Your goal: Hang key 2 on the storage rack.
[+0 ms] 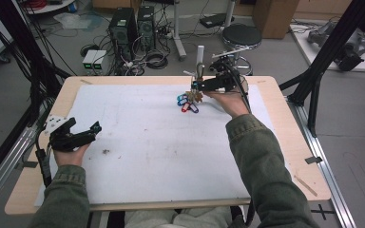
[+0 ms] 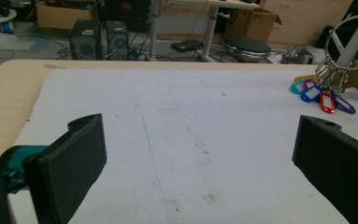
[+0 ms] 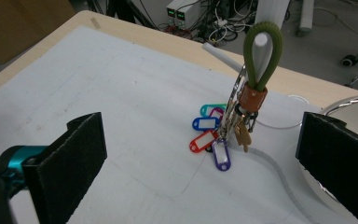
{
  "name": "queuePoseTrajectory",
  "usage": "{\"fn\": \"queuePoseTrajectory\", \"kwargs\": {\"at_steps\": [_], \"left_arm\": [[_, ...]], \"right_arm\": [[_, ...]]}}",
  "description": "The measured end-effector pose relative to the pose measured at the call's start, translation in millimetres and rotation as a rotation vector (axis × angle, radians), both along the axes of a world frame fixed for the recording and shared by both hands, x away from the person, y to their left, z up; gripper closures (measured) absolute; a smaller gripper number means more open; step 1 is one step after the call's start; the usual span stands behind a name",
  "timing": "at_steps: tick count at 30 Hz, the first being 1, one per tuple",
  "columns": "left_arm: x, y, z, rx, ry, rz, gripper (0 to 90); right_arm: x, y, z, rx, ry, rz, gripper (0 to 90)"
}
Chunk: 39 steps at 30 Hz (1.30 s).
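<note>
A bunch of keys hangs by a green loop (image 3: 262, 46) and brown collar (image 3: 253, 97) from a peg of a white stand (image 1: 200, 54). Its coloured tags (image 3: 207, 130) (image 1: 187, 103) (image 2: 320, 94) are splayed on the white mat (image 1: 161, 142). My right gripper (image 1: 197, 86) (image 3: 200, 144) is open at the far middle of the table, just right of the bunch, jaws wide apart and touching nothing. My left gripper (image 1: 83, 130) (image 2: 200, 144) rests open and empty at the mat's left edge, pointing at the distant tags.
The wooden table edge (image 1: 285, 142) frames the mat. A shiny round rim (image 3: 354, 109) lies close to my right gripper. Behind the table stand a stool (image 1: 241, 35), computer towers (image 1: 126, 26) and cables; black frame legs (image 1: 316, 80) rise at both sides.
</note>
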State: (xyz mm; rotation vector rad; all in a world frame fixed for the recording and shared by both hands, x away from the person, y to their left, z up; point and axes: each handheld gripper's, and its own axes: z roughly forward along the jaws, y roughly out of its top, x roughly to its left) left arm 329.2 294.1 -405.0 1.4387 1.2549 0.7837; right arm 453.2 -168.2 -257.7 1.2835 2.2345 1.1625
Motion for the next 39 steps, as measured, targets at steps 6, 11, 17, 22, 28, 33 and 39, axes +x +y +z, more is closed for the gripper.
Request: {"fn": "queuePoseTrajectory", "kwargs": {"at_steps": [6,11,17,22,28,33,39], "left_arm": [[0.0,0.0,0.0,0.001,0.000,0.001,3.2],[0.0,0.1,0.1,-0.001,0.001,0.000,3.2],[-0.5,-0.2,0.3,0.002,0.002,-0.001,3.2],[-0.5,-0.2,0.2,0.002,0.002,-0.001,3.2],[-0.7,0.3,0.4,-0.001,0.003,0.002,3.2],[-0.6,0.3,0.4,0.002,0.005,0.000,3.2],[-0.7,-0.2,0.3,0.002,0.004,0.000,3.2]], "right_arm": [[-5.9,-7.2,-7.9,0.012,0.009,-0.002,0.7],[-10.4,-14.9,-14.7,0.013,0.009,-0.005,0.7],[-16.0,-27.1,-20.8,0.034,0.014,-0.025,0.7],[-20.1,-35.6,-27.3,0.040,0.022,-0.034,0.7],[-23.9,-48.2,-31.5,0.045,0.026,-0.056,0.7],[-30.0,-55.4,-36.8,0.059,0.033,-0.060,0.7],[-36.8,-62.4,-41.8,0.070,0.030,-0.060,0.7]]}}
